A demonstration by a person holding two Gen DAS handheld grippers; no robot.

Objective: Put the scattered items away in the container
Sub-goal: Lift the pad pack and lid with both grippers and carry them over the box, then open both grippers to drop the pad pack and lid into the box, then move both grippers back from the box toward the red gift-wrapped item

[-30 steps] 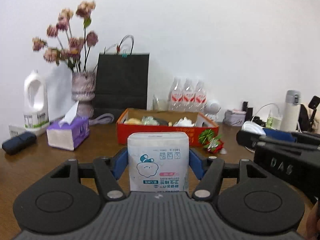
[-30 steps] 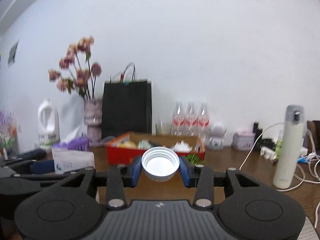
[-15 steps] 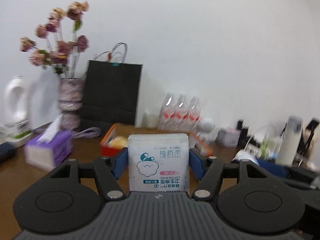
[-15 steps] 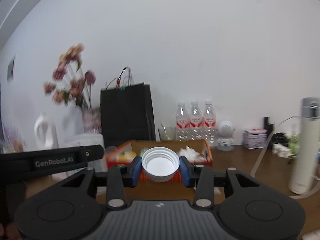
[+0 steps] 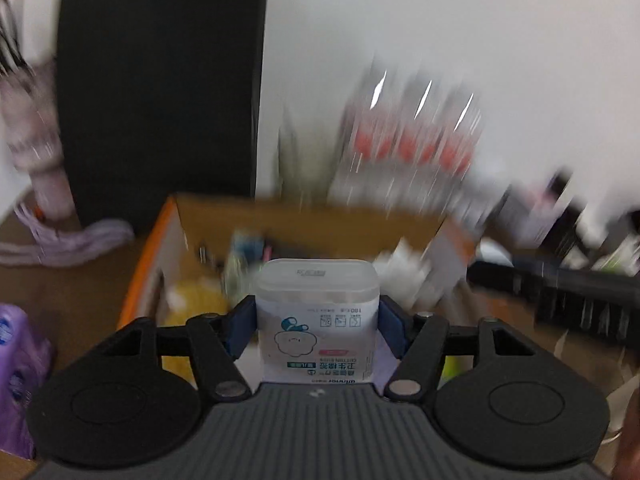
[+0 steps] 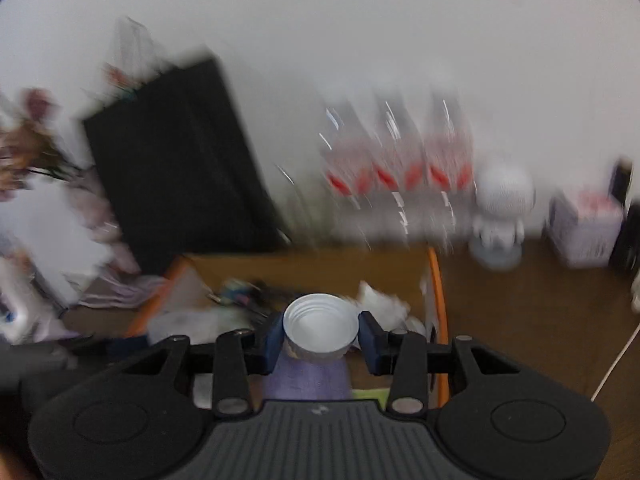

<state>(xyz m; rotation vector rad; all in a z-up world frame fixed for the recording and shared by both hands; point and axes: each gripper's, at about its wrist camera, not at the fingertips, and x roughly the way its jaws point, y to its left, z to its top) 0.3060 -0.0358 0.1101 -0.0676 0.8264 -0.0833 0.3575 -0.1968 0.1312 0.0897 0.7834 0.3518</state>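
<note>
1. The left gripper (image 5: 317, 330) is clamping a cotton bud box (image 5: 317, 322) between its blue pads, one on each side wall, and is holding it over the near half of the orange cardboard box (image 5: 148, 276), the container for this task.
2. The right gripper (image 6: 320, 338) is pinching a white cap (image 6: 321, 330) across its width; the cap is sitting over the near right part of the same cardboard box, just inside its right wall.
3. Judged from this, the step in hand is the drop: both items are above the opening and neither is released yet.
4. To do it well, each gripper should probably be lowered close to the contents before the jaws part, so nothing bounces out. Both views are heavily blurred, so it is worth letting the motion settle first.
5. The two grippers are close together over the cardboard box, so letting go one at a time looks safer.
6. The cotton bud box is standing with its long axis running away from the camera, its frosted end pointing toward the far wall of the cardboard box; the printed label is reading upside down.
7. The cap's open, threaded side is facing the camera; it has no real long axis.
</note>
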